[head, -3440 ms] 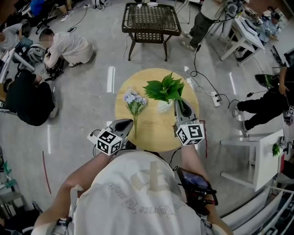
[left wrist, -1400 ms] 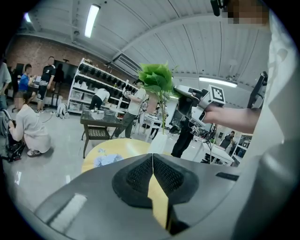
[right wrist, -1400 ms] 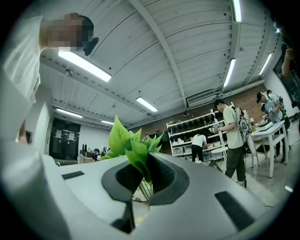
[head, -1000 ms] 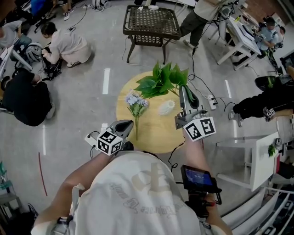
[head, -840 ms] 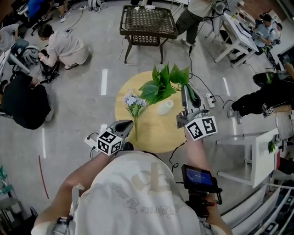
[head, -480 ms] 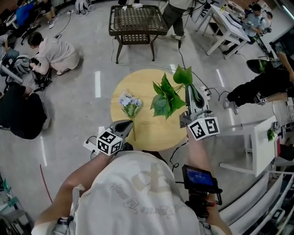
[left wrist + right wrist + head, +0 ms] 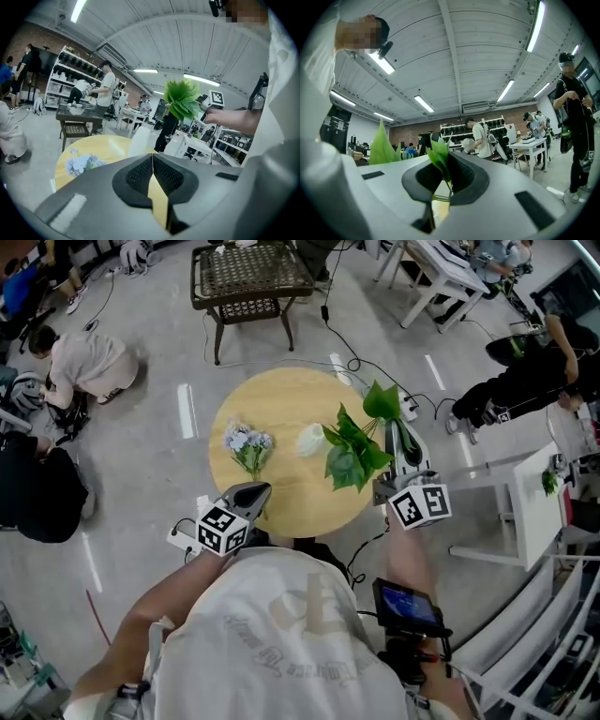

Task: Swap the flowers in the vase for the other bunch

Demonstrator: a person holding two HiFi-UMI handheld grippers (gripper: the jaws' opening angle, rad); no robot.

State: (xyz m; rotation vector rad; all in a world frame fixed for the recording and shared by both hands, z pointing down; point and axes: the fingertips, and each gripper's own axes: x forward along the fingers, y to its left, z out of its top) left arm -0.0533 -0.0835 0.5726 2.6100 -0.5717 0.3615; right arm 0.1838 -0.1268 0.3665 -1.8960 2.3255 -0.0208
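Note:
A green leafy bunch (image 7: 359, 448) hangs over the right side of the round wooden table (image 7: 281, 395). My right gripper (image 7: 401, 430) is shut on its stems, and a leaf and thin stem show between the jaws of the right gripper (image 7: 443, 180). The white vase (image 7: 310, 439) stands left of that bunch with nothing in it. A pale blue flower bunch (image 7: 246, 442) lies on the table's left part. My left gripper (image 7: 257, 490) hovers shut at the near edge, holding nothing. From the left gripper (image 7: 153, 157) I see the vase (image 7: 140, 140), blue flowers (image 7: 82, 163) and green bunch (image 7: 183, 98).
A dark wicker side table (image 7: 253, 273) stands beyond the round one. People crouch on the floor at the left (image 7: 89, 357). A person in black (image 7: 525, 381) and a white table (image 7: 534, 512) are at the right. Cables trail across the floor (image 7: 375, 362).
The green bunch, once in the vase, is out of it and has been carried right and nearer by my right gripper. The left gripper has shifted only slightly.

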